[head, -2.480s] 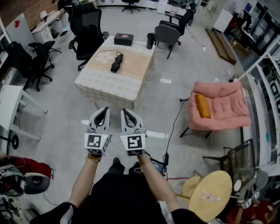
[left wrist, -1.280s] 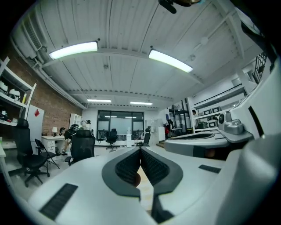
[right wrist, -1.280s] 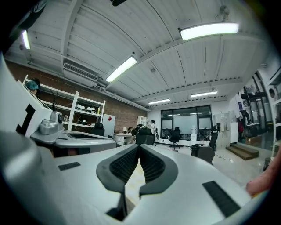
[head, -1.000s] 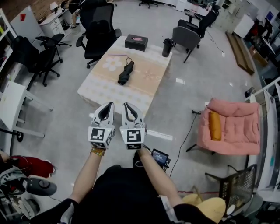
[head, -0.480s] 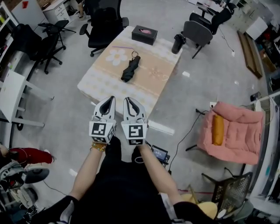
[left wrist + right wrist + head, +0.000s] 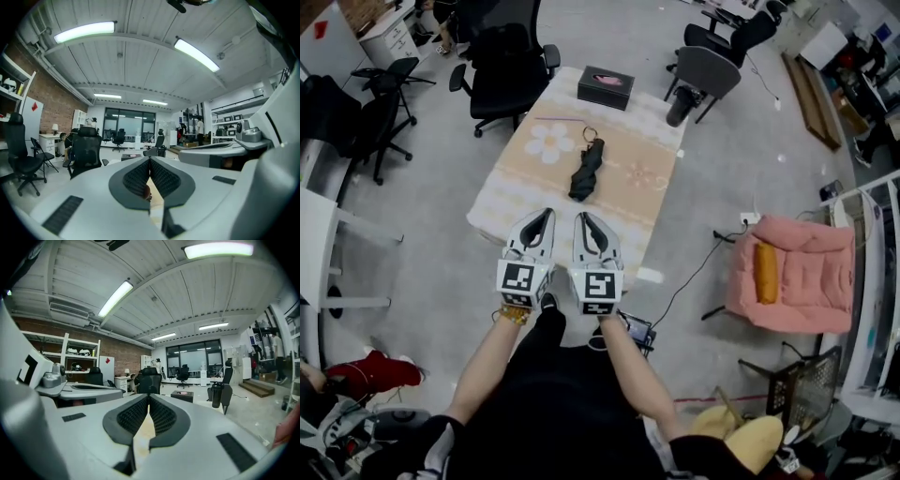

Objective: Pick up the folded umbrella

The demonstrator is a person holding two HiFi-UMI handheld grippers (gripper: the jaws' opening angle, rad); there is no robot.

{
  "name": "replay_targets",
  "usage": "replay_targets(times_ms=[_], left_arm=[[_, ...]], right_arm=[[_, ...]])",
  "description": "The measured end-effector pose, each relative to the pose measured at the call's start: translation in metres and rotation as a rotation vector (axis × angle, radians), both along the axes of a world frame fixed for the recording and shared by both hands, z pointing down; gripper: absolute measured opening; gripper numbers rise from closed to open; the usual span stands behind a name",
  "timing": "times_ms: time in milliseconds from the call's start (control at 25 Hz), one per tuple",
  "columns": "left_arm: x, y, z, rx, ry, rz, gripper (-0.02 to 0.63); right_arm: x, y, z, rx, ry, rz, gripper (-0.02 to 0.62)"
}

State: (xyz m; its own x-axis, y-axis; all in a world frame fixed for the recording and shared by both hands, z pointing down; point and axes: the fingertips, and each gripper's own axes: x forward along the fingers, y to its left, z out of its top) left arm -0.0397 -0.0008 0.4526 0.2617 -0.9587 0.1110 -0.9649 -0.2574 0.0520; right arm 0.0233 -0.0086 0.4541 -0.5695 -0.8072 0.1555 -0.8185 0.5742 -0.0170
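The folded black umbrella (image 6: 586, 170) lies on a low table (image 6: 521, 187) with a beige flowered cloth, its wrist loop toward the far end. My left gripper (image 6: 544, 217) and right gripper (image 6: 586, 221) are held side by side over the table's near edge, both short of the umbrella. Both are shut, with nothing between the jaws. In the left gripper view the tips of my left gripper (image 6: 149, 159) meet, and in the right gripper view my right gripper (image 6: 148, 397) is the same. The umbrella is hidden behind the jaws in both gripper views.
A black box (image 6: 606, 87) sits at the table's far end. Black office chairs (image 6: 499, 67) stand to the left and behind, and a grey chair (image 6: 708, 67) at the far right. A pink armchair (image 6: 794, 274) with an orange cushion stands at the right. Cables cross the floor.
I have walked toward the table. Both grippers, side by side, have come from the bare floor up to the table's near edge, and the umbrella is closer to them.
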Motion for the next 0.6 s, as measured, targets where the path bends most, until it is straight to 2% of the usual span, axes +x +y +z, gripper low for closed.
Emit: replay_targets(times_ms=[280, 440, 600], left_arm=[[-0.037, -0.028, -0.001, -0.017, 0.008, 0.07, 0.014], [-0.042, -0.05, 0.0, -0.005, 0.018, 0.076, 0.014], [-0.041, -0.075, 0.002, 0.003, -0.006, 0.083, 0.014]], right_arm=[[-0.028, -0.031, 0.01, -0.029, 0.038, 0.081, 0.018], [-0.031, -0.068, 0.023, -0.038, 0.047, 0.091, 0.018], [-0.029, -0.112, 0.046, -0.063, 0.055, 0.097, 0.018]])
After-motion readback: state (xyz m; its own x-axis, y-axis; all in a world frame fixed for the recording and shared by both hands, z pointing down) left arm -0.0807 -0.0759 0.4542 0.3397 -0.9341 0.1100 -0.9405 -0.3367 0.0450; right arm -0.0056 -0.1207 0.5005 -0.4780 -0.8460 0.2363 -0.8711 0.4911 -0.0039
